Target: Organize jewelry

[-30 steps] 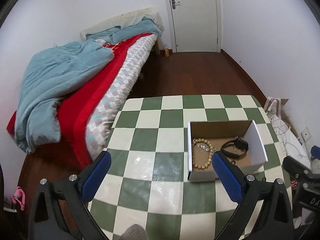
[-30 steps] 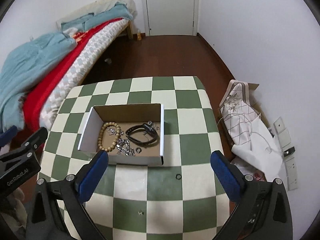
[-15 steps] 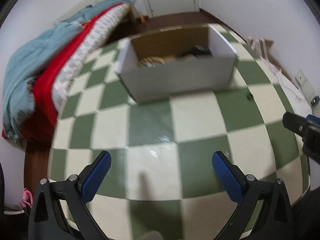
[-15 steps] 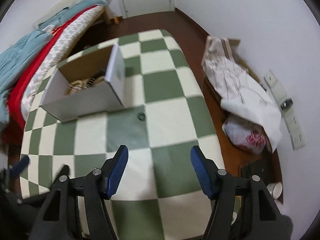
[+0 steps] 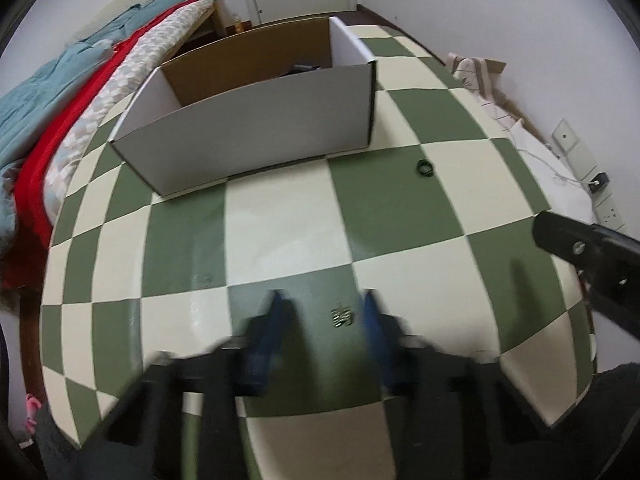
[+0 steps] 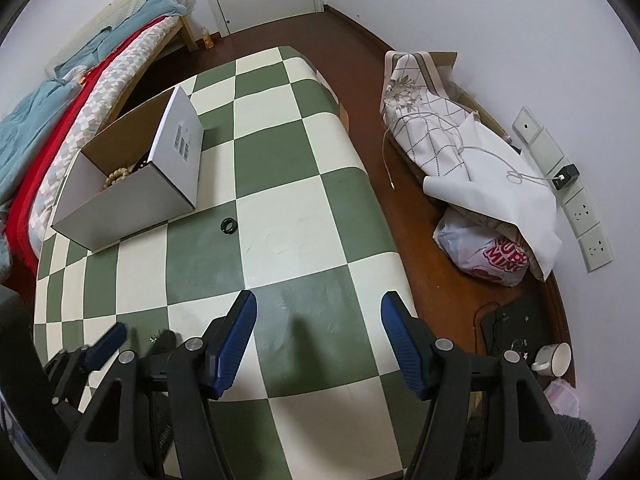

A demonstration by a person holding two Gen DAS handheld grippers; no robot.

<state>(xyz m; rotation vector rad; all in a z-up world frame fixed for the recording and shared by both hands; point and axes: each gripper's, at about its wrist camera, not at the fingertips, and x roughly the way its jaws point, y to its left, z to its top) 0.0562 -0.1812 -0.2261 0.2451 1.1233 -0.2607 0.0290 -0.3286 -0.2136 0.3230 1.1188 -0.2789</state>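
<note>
Now, left claw (image 5: 326, 314): pointing steeply down at the checkered table (image 5: 280, 216), blue pads blurred, jaws closing, with a gap yet between them.
Small charm (image 5: 341, 317): a tiny silvery piece lying on a green square well in front of the white box (image 5: 256, 128); it sits between my left pads, closer to the right-hand one, and neither pad seems to touch it.
Right claw (image 6: 318, 338): jaws about half wide, nothing between the pads, over the near edge of the table, to the front and right of the box.
Black ring (image 6: 228, 225): flat on the tablecloth just off the box's near right corner, well apart from both claws.
Box contents: wooden beads (image 6: 117, 176) peek over the near wall, something dark lies beside them; I cannot tell more from here.
Bed (image 6: 72, 92): beyond the box on its left side, with teal and red covers.
Floor right of the table: a patterned cloth bundle (image 6: 432, 132), a plastic bag (image 6: 484, 256) and a white mug (image 6: 554, 358).
</note>
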